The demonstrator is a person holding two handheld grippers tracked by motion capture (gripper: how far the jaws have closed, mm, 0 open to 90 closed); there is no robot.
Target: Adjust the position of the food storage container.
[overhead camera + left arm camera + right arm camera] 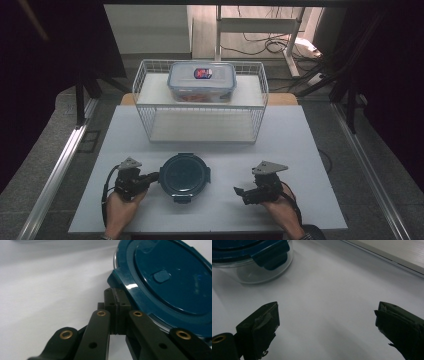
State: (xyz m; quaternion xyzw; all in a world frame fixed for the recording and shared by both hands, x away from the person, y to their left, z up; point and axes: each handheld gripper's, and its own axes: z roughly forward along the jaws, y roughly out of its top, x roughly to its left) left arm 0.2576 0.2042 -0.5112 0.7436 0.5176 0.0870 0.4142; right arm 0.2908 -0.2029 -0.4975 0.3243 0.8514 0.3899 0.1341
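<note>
The left claw point(150, 177), its jaws pressed together, is touching the round blue-lidded container point(183, 176) near the desk's point(300, 150) front edge, seemingly steadying it, while the right claw point(241, 192) is waiting alongside, spread apart.

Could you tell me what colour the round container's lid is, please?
Dark teal blue; the lid shows best in the left gripper view.

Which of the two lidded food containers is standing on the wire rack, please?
The rectangular container with the clear, blue-edged lid and a label on top stands on the white wire rack. The round container with the dark teal lid sits on the table between the grippers.
</note>
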